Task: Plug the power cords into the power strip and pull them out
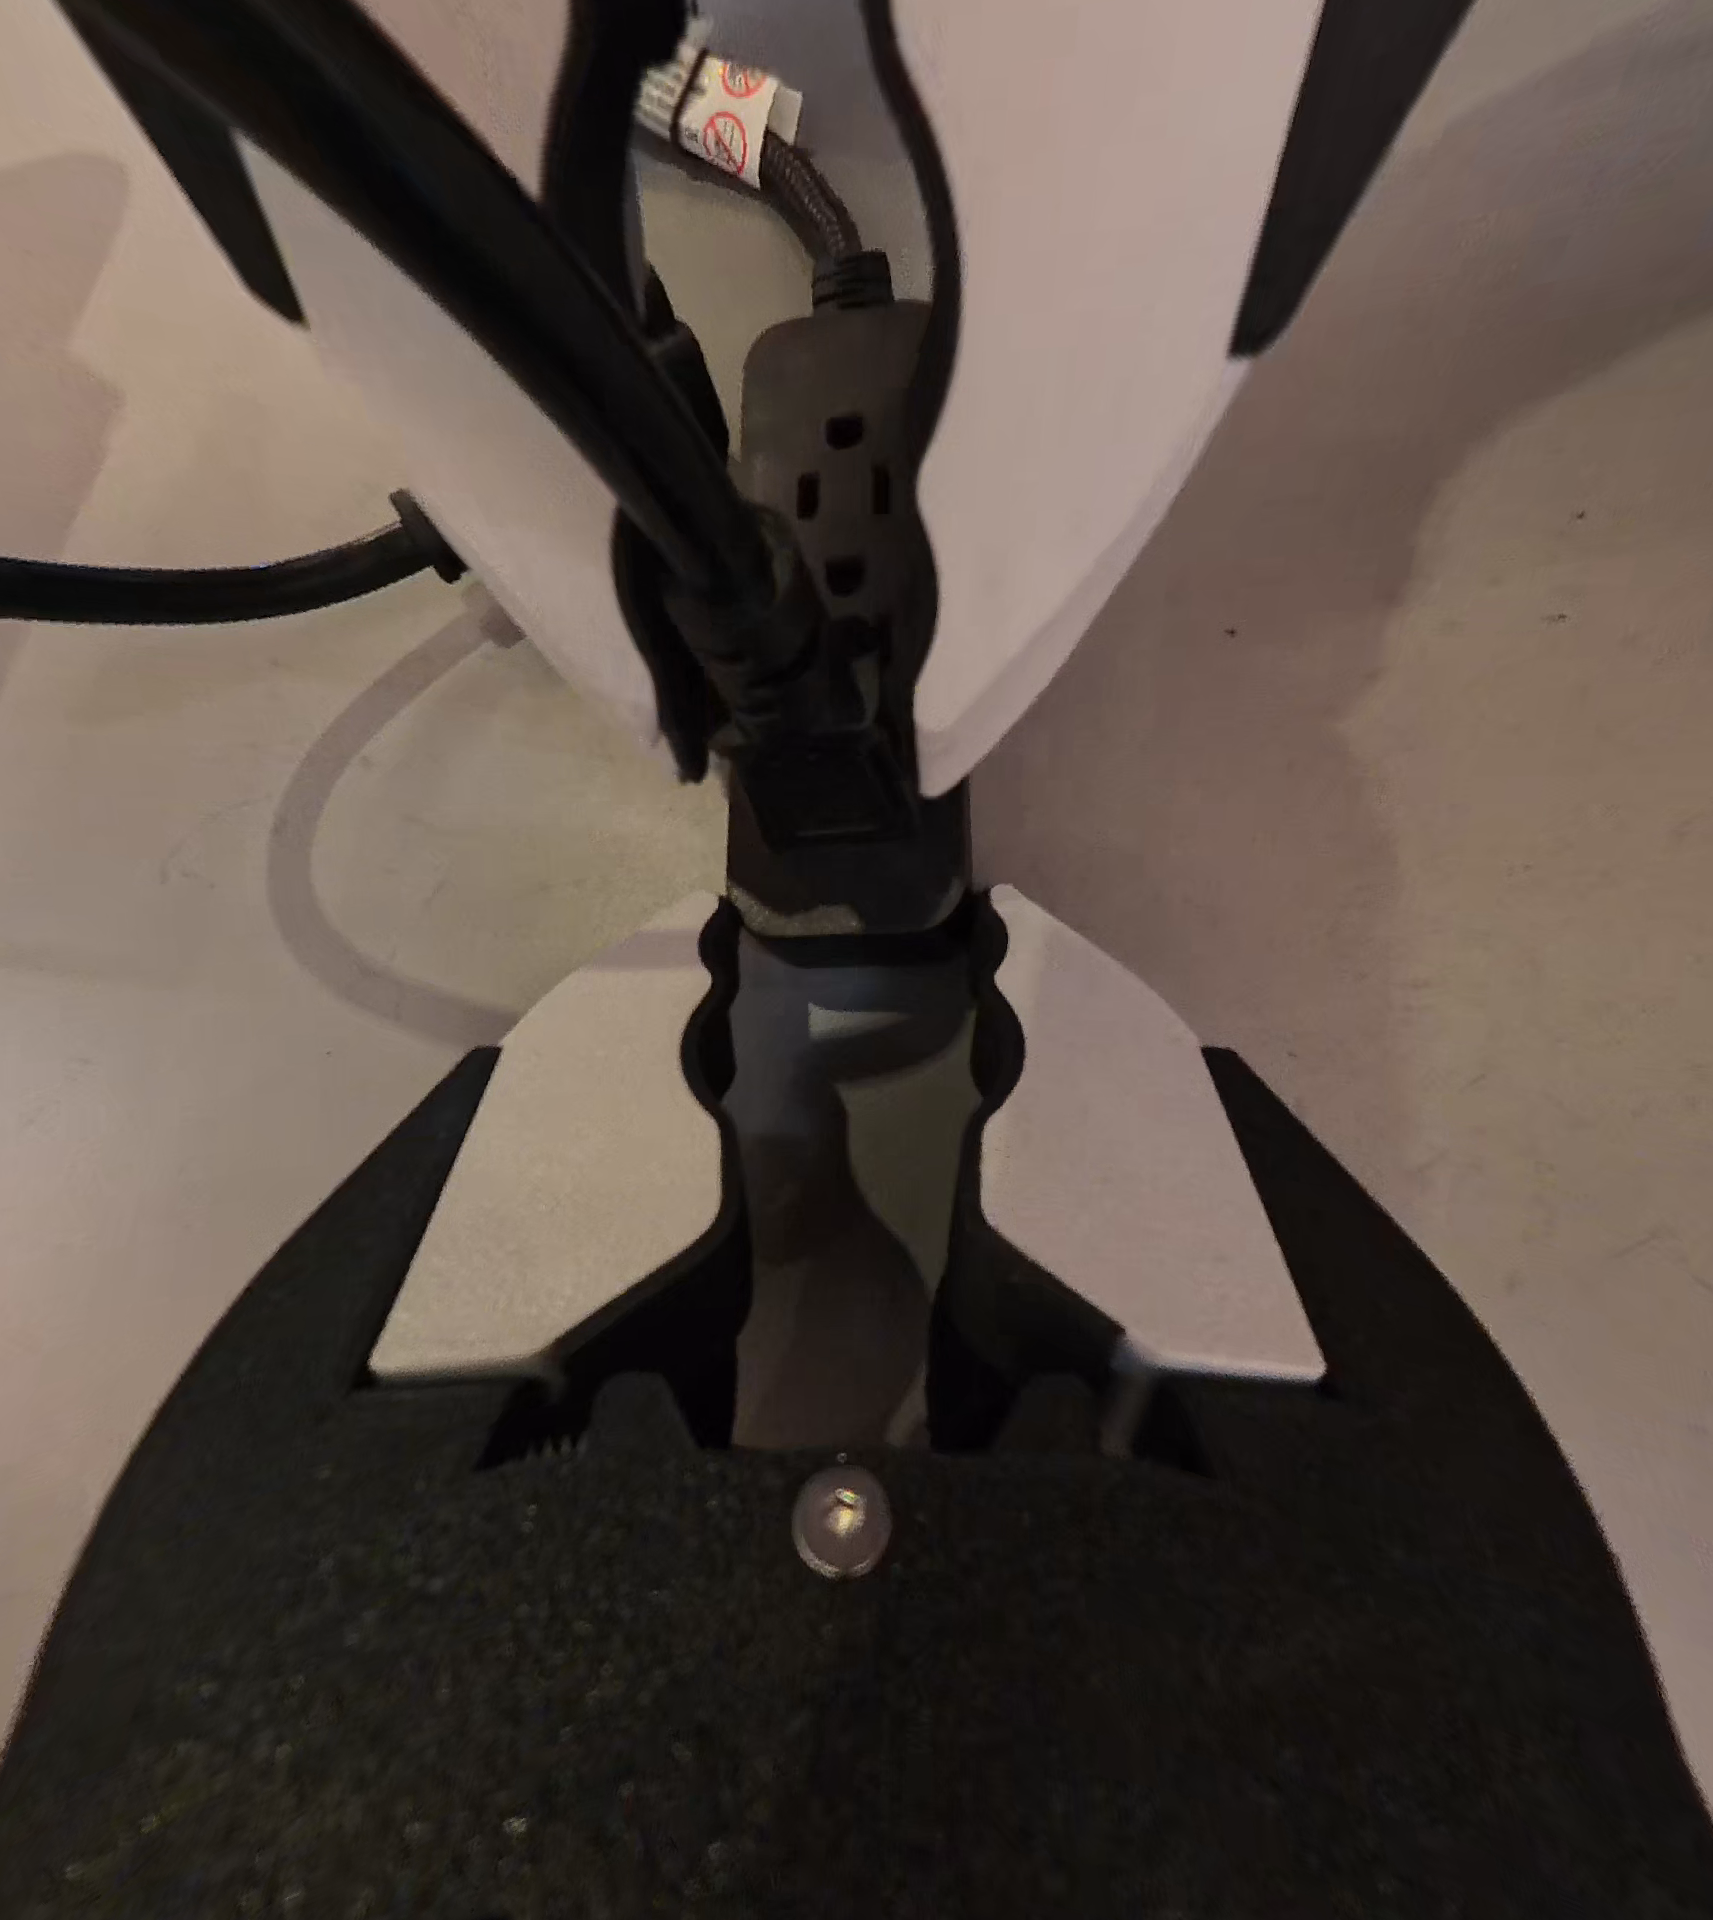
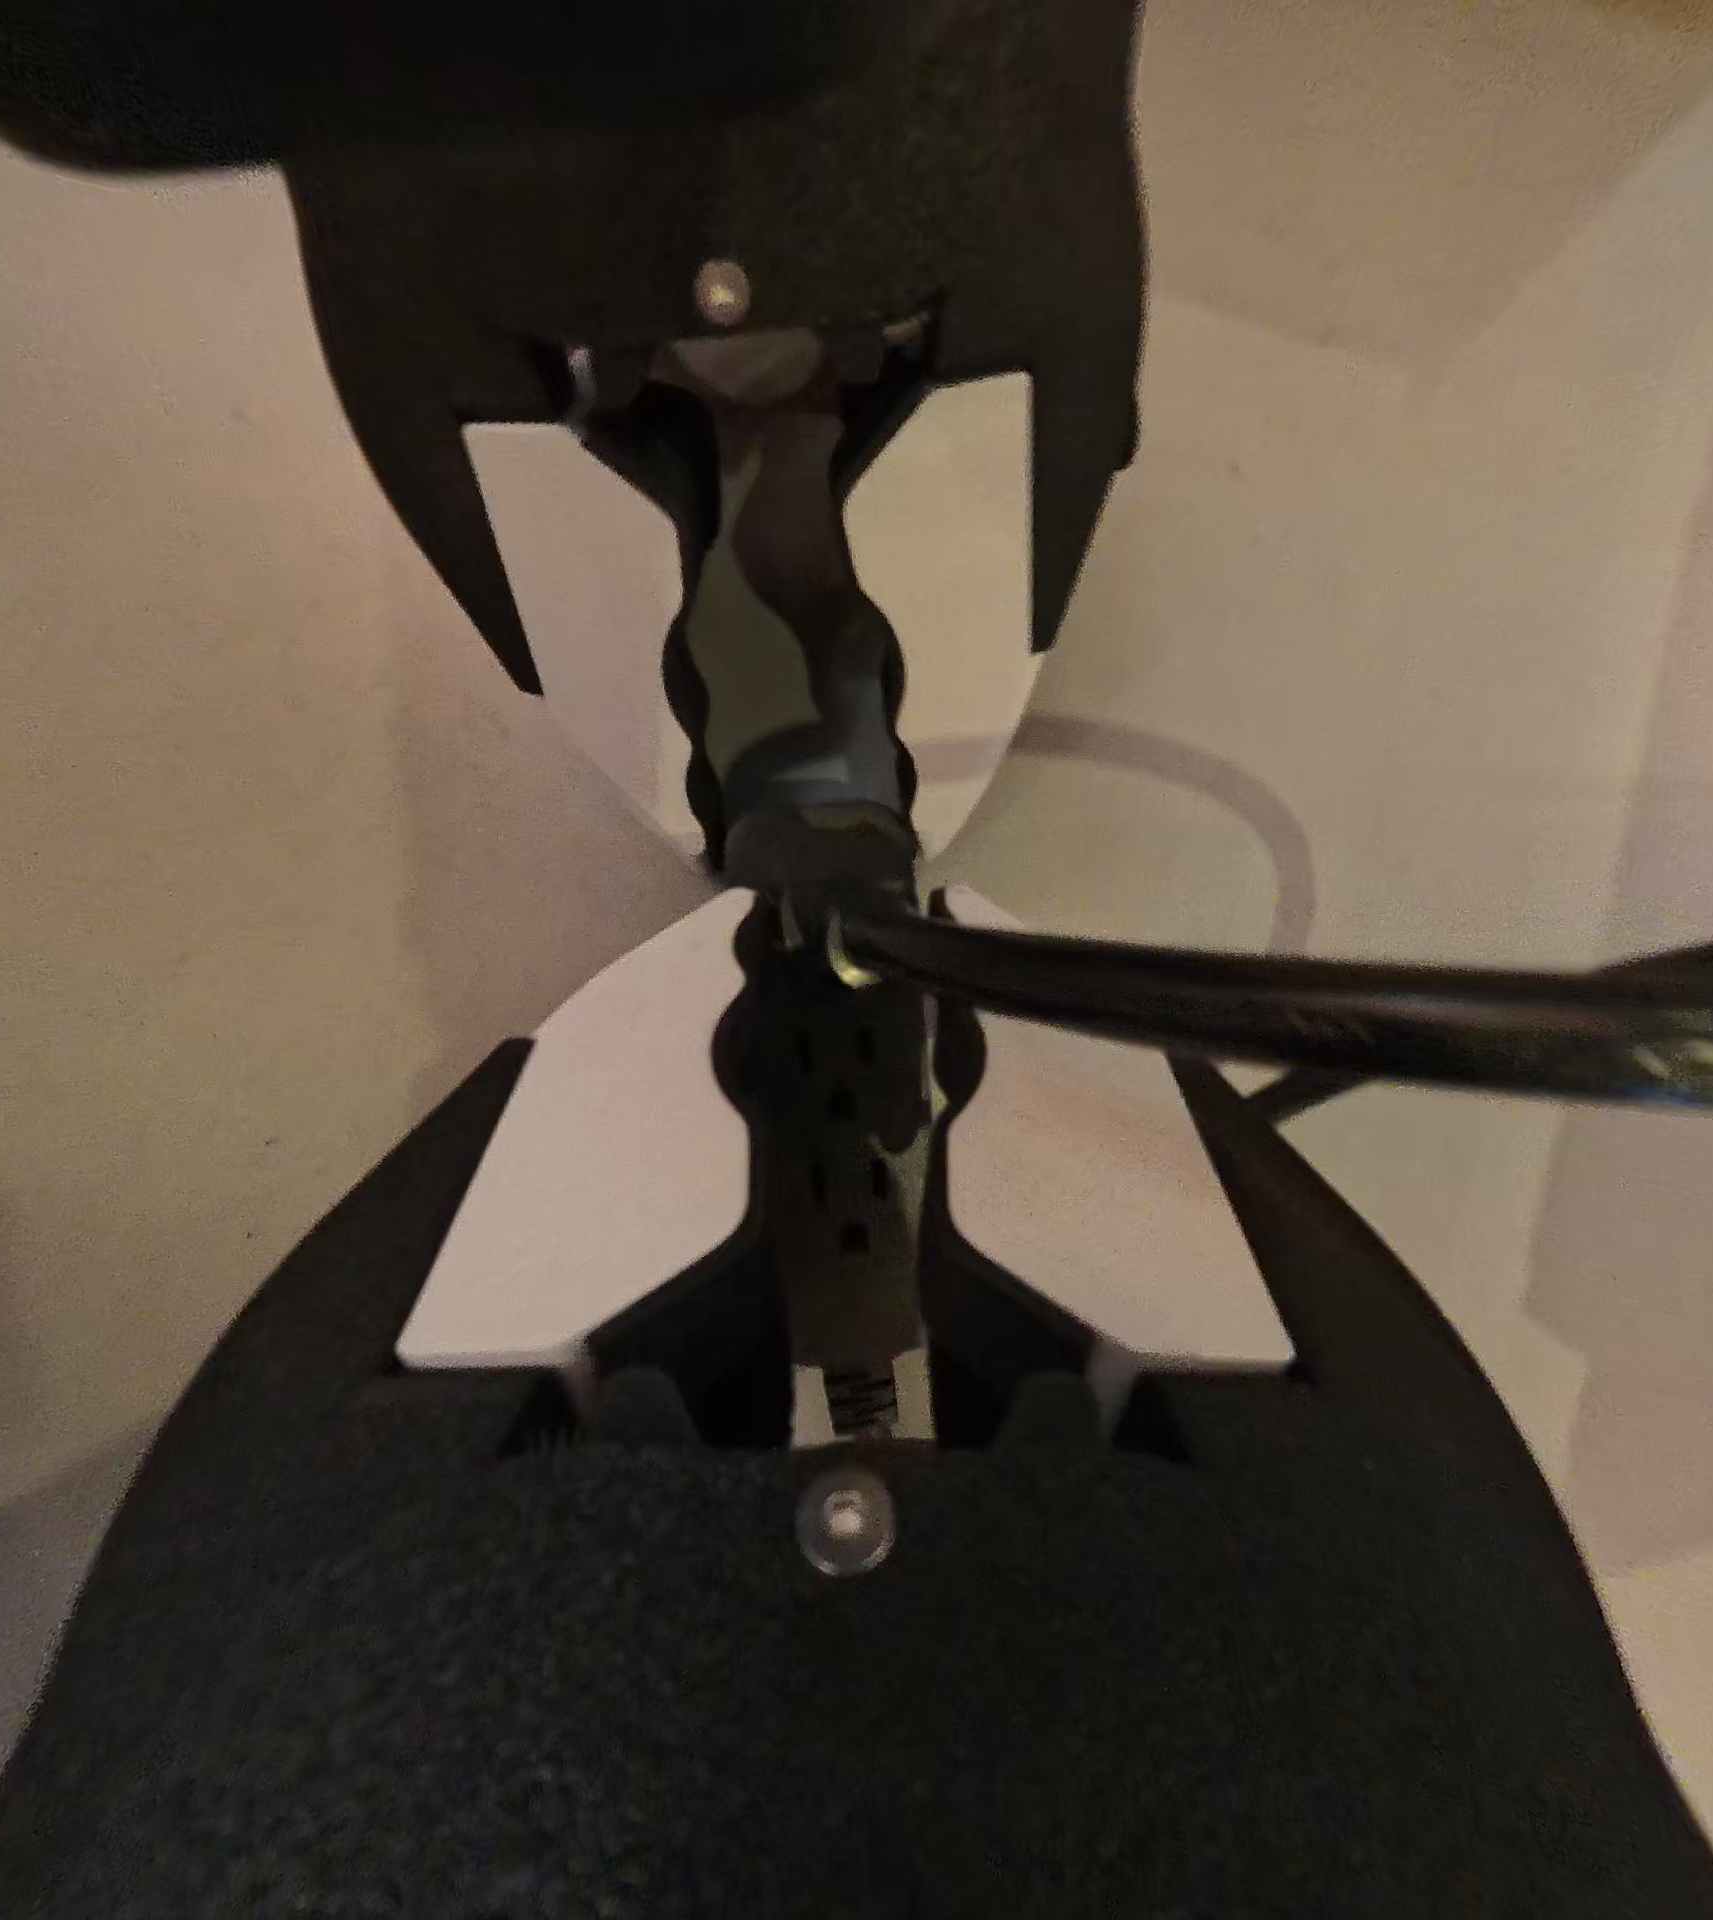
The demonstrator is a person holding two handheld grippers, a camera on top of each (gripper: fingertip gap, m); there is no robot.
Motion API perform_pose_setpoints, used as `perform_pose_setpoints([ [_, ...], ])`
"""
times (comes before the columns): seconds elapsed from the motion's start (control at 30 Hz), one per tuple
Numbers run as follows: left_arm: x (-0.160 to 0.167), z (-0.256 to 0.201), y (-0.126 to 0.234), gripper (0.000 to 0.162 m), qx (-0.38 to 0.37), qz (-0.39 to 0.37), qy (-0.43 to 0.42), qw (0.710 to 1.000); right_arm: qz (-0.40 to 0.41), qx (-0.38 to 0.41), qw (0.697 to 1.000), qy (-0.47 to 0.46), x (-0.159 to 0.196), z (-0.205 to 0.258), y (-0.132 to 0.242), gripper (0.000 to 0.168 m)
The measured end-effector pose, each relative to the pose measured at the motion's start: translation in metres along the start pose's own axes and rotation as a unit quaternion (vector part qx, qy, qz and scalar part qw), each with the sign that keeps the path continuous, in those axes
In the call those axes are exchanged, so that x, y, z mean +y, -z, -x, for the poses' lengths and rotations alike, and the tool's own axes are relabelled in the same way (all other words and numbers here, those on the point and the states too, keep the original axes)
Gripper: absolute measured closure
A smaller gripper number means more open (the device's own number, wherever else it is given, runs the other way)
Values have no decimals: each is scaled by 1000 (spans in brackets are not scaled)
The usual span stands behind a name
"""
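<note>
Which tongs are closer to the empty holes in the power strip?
Right. The right tongs have the empty holes between their fingers. The left tongs clamp the power strip at its other end, beyond the black plug.

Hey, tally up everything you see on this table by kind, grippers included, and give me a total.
Grippers: 2, left gripper, right gripper
Power strip: 1
Black plug: 1
Black cords: 2
White cable: 1
Total: 7
</note>
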State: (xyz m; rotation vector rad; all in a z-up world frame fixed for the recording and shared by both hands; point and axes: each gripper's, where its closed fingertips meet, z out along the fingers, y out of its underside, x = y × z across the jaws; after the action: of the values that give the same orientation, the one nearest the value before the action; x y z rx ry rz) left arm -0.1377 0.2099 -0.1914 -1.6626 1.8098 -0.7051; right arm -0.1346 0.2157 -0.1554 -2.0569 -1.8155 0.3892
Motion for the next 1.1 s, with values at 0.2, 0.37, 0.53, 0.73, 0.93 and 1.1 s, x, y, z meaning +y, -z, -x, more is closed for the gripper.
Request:
perform_pose_setpoints([
  [0.2, -2, 1, 0, 121, -7, -8, -8, 1000, -27, -14, 1000, 1, 2, 3, 2, 143],
  [0.37, -1, 1, -2, 122, 0, 4, 5, 1000, -36, -21, 999, -12, 2, 1, 0, 143],
  [0.53, -1, 3, -2, 122, -3, 4, 14, 1000, -32, -20, 999, -10, -1, -1, -2, 143],
  [0.73, -17, 8, 12, 121, 5, -68, 49, 996, -17, -8, 1000, -8, -1, -3, -3, 143],
  [0.93, -7, 6, 0, 121, -23, -16, 15, 999, -13, -2, 1000, -4, -1, -2, -4, 143],
  [1.1, -6, 8, 0, 122, -15, -16, 31, 999, 0, -3, 1000, 0, -1, -3, -3, 143],
])
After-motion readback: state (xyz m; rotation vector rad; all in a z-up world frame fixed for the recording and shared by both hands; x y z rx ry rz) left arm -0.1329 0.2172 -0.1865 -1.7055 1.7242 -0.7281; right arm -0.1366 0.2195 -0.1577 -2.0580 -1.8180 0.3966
